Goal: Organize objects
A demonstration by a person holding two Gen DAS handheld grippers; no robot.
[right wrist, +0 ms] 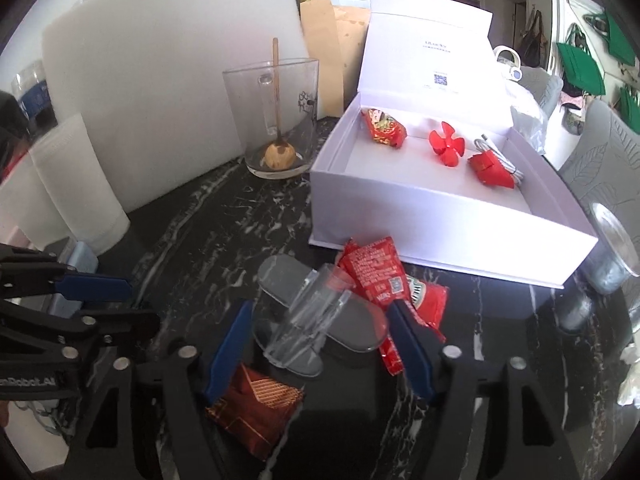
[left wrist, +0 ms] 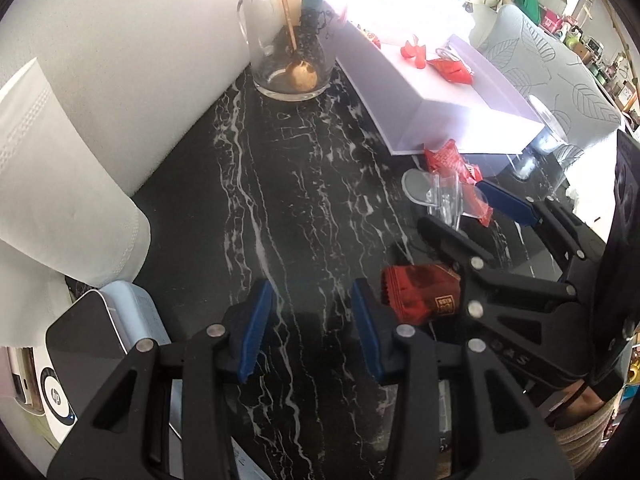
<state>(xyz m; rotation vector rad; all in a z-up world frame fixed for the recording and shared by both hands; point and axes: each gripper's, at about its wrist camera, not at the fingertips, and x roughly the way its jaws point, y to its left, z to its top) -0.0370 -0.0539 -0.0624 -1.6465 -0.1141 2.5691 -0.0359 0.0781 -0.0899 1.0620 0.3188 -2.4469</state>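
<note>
White box (right wrist: 440,216) sits open on the black marble counter (left wrist: 304,184); red packets and a red propeller lie inside it. In front of the box: a clear plastic stand (right wrist: 316,316), between the right gripper (right wrist: 320,344) jaws, not visibly pinched. Left gripper (left wrist: 310,328) stands part-open, empty, just beside a dark red packet (left wrist: 420,292).

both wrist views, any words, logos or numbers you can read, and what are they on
"hp": round logo on the white device at the left edge.
"nRobot.AI", start cut off: black left gripper.
Printing inside the white box lid, with a QR code: too small.
Red snack packets: blurred.
</note>
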